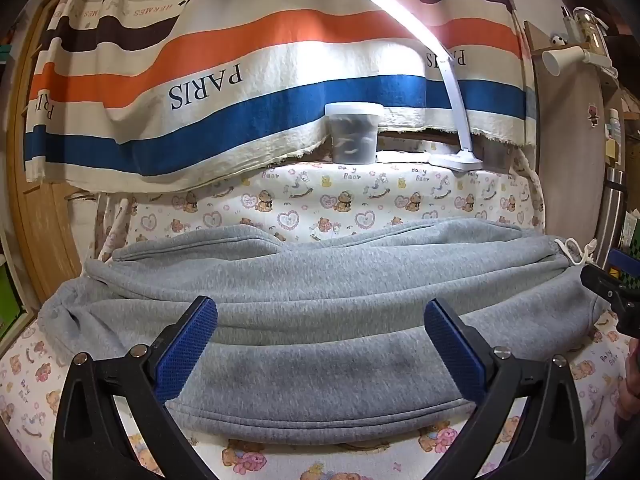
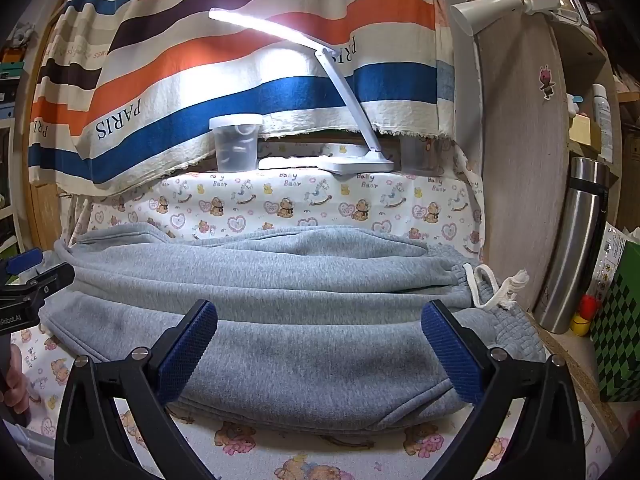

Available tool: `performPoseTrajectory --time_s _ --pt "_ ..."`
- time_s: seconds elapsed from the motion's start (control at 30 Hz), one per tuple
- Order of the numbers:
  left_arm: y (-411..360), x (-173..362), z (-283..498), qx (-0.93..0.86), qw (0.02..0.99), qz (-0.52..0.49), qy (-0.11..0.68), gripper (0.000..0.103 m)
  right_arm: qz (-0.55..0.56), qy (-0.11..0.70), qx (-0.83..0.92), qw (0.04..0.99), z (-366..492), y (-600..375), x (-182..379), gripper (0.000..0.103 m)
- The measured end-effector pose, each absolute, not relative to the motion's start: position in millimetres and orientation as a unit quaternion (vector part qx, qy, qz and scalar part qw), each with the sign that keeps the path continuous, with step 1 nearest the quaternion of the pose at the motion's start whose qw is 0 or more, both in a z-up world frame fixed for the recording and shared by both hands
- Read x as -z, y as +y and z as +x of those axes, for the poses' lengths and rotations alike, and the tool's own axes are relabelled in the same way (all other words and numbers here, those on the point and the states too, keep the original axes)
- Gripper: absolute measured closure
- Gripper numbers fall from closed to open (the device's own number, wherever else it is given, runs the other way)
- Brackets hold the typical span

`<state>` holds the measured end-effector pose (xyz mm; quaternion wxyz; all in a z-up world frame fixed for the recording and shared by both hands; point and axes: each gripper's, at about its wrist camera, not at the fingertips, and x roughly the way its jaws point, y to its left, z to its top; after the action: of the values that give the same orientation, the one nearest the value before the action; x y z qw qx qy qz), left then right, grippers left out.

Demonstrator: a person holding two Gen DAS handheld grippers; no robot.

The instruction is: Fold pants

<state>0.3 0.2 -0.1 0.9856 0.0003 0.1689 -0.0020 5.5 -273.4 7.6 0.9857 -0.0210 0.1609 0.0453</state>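
Grey sweatpants (image 1: 320, 280) lie folded lengthwise across the bear-print sheet (image 1: 304, 196), waistband to the right with a white drawstring (image 2: 490, 286). My left gripper (image 1: 320, 320) is open and empty, its blue pads above the near fold of the pants. My right gripper (image 2: 320, 320) is open and empty above the pants (image 2: 280, 288) near the waistband end. The right gripper's black body shows at the right edge of the left wrist view (image 1: 612, 292); the left gripper shows at the left edge of the right wrist view (image 2: 32, 284).
A lit white desk lamp (image 1: 448, 92) and a clear plastic tub (image 1: 354, 132) stand at the back under a striped hanging cloth (image 1: 240, 60). A steel flask (image 2: 572, 240), a green patterned box (image 2: 616, 320) and a wooden panel (image 2: 520, 140) are at the right.
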Motion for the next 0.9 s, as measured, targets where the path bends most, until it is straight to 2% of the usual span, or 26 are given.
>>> performPoseTrajectory --time_s 0.9 --pt "0.2 0.1 0.2 0.002 0.986 0.001 0.168 0.000 -0.020 0.157 -0.045 0.986 4.3 -275.2 -6.9 0.000"
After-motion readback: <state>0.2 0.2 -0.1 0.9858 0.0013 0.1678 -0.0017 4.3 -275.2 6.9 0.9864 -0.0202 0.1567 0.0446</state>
